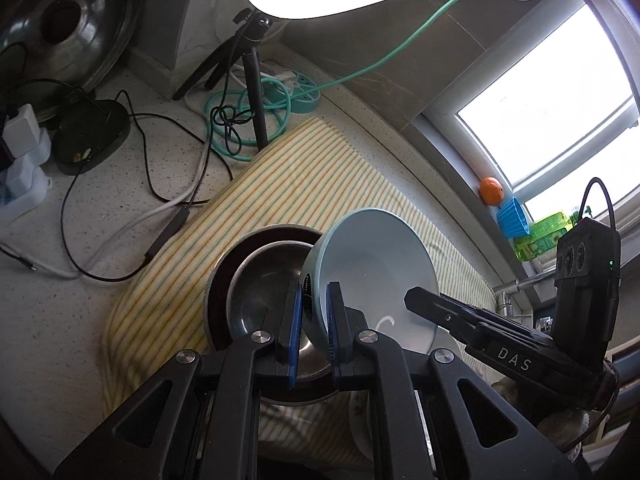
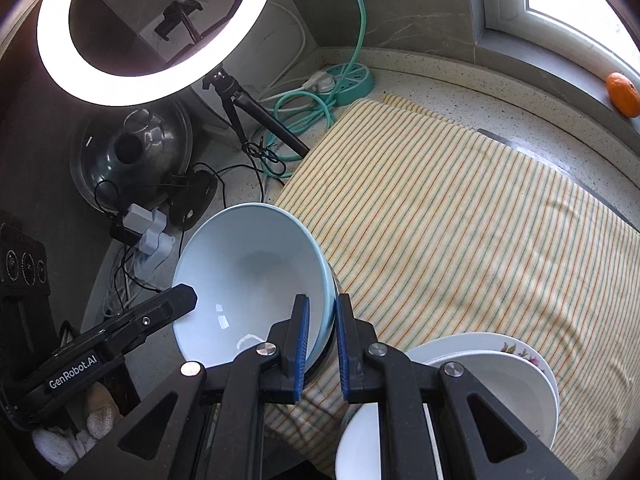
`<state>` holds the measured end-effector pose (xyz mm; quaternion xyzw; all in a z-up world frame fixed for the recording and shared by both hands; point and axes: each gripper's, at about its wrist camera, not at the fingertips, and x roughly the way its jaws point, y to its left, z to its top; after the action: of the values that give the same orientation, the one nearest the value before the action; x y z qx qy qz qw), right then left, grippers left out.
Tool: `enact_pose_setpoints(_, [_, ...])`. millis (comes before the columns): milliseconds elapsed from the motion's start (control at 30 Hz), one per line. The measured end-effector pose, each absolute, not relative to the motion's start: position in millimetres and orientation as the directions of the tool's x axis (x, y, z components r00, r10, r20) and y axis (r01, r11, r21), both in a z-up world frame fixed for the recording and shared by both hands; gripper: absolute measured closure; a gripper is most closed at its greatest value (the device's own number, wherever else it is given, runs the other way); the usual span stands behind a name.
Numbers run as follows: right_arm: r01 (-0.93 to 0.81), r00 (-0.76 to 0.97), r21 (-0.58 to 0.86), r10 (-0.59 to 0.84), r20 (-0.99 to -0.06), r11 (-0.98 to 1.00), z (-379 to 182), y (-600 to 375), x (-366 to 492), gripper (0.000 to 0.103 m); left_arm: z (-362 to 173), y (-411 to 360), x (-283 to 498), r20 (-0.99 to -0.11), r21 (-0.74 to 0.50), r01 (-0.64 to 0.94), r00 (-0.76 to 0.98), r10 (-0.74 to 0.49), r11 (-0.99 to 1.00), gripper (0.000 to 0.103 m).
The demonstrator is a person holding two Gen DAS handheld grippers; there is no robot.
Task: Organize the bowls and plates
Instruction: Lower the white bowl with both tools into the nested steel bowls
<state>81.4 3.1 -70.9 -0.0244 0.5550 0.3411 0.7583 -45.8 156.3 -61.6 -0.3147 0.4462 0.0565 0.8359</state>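
Left fingers [image 1: 314, 320]: clenched on the rim of the pale blue bowl [image 1: 372, 272], one blue pad [image 1: 297, 320] outside the wall, the other inside.
Right fingers [image 2: 322, 332]: clamped on the opposite rim of the same bowl, pads straddling the wall.
Pale blue bowl: carried between both grippers, tilted steeply on edge, clear of the cloth as far as could be judged; empty inside.
Steel bowl [image 1: 260, 292]: just beside and partly under the blue bowl in the left wrist view, nested in a dark-rimmed dish [image 1: 218, 280].
White plates [image 2: 520, 376]: stacked at lower right of the right wrist view, top one with a floral rim, near the blue bowl but apart.
Striped cloth [image 2: 460, 220]: spread over the tabletop [image 1: 52, 320], carrying the dishes.
Surroundings: ring light [image 2: 156, 32] on tripod, cables and a power strip at the back, an orange [image 2: 623, 94] on the sill.
Step in hand: two-handed transfer of the blue bowl, seemingly toward the nested bowls.
Next move calls for: levelling the bowl, centring it over the steel one, lowering until seated, then opening both grips together.
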Motion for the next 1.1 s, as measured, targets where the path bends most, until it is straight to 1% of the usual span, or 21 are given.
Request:
enact_pose_setpoints(267, [-0.558,0.116,0.327,0.462,-0.879,0.763,-85.0,23.4,76.6,0.091,-81.2,172.4,-53.7,-0.798,-0.487,-0.415,0.569,-0.198,0.768,0.094])
enact_pose_setpoints(1100, [-0.564,0.096,0.302,0.424,-0.901,0.769,-105.7,36.3,74.0,0.091,-102.8,178.7,-56.6,-0.821,-0.478,-0.439,0.530,-0.209,0.761,0.094])
